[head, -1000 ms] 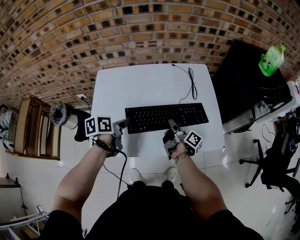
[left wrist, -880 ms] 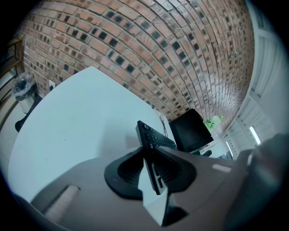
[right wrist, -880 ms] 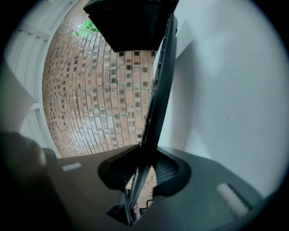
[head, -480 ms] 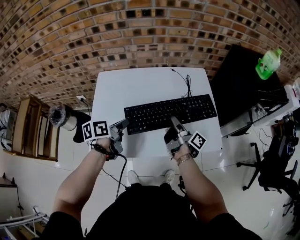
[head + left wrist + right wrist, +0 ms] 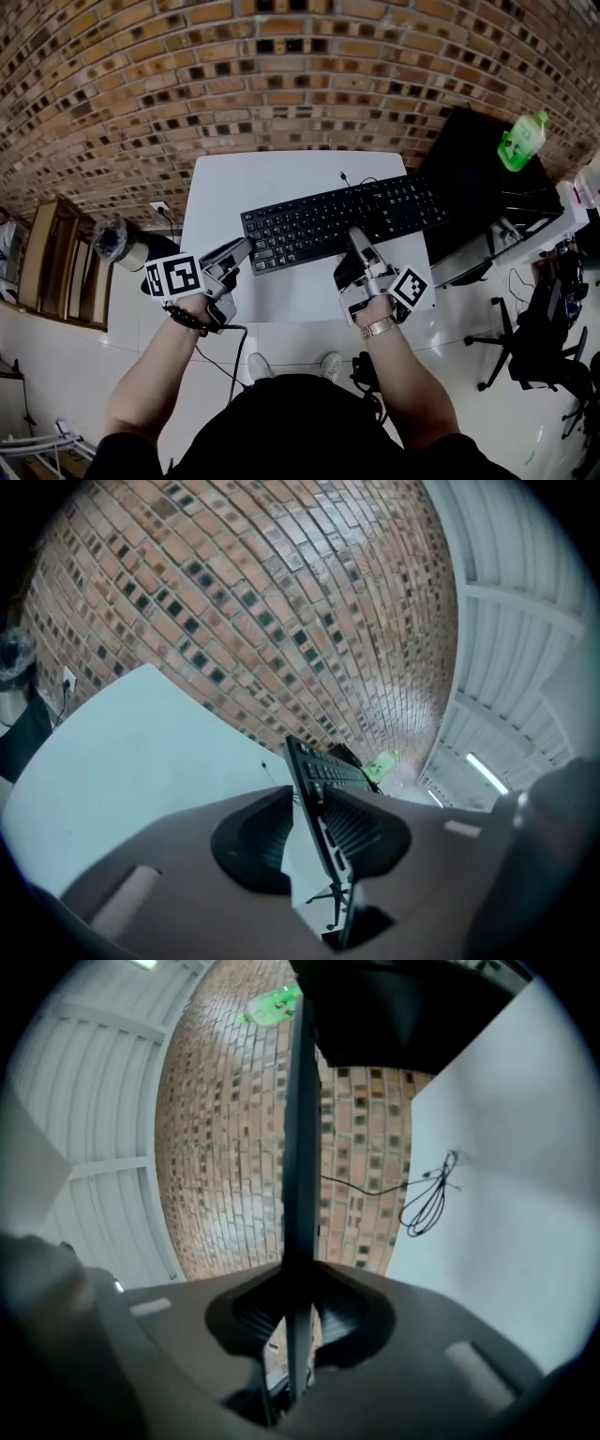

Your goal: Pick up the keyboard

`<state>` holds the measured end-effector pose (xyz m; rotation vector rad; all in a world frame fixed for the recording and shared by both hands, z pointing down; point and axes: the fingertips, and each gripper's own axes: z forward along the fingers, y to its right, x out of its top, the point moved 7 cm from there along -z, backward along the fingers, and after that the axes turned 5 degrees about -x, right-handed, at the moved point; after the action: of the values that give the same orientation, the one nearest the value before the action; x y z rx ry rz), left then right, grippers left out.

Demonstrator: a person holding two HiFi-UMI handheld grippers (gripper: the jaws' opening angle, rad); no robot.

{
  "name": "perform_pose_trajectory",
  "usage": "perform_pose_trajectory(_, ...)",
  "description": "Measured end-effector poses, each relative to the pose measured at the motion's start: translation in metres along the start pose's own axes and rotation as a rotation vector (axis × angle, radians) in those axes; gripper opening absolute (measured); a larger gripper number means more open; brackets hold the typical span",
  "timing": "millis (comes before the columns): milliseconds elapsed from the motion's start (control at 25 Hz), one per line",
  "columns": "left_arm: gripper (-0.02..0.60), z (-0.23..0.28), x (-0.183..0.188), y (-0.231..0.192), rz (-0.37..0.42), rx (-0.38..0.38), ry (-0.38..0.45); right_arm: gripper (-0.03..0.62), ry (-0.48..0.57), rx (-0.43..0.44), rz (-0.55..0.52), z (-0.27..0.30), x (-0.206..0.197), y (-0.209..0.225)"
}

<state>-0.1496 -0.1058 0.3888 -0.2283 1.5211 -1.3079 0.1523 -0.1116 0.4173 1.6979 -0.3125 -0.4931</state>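
Keyboard (image 5: 342, 223) raised off white counter (image 5: 281, 178), long axis left-right, right end skewed away. Right tongs (image 5: 356, 240) clenched on near long edge right of centre, jaws just closed further. Left tongs (image 5: 241, 249) at near-left corner, jaws just opening: keyboard edge between pads, one touching, gap at other. Judged: right grip carries load.

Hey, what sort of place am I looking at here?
Probably an office or lab workspace: a white table with a black keyboard, an office chair on the tiled floor, a brick wall behind.
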Motion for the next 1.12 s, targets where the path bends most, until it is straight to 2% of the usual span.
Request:
perform_pose_trajectory(320,0.098,-0.047,0.018,0.038,0.119,0.009,0.143,0.066,0.059,0.056,-0.092,-0.015,0.018,-0.064)
perform_pose_trajectory(480,0.092,-0.067,0.022,0.062,0.218,0.029,0.194,0.065,0.09,0.065,-0.166,-0.028,0.031,-0.09)
perform_pose_trajectory(760,0.072,-0.081,0.02,0.091,0.416,0.055,0.263,0.066,0.139,0.095,-0.215,-0.05,0.038,-0.123)
perform_pose_trajectory(1120,0.02,-0.087,0.021,0.101,0.488,0.098,0.331,0.066,0.158,0.096,-0.239,-0.066,0.04,-0.131)
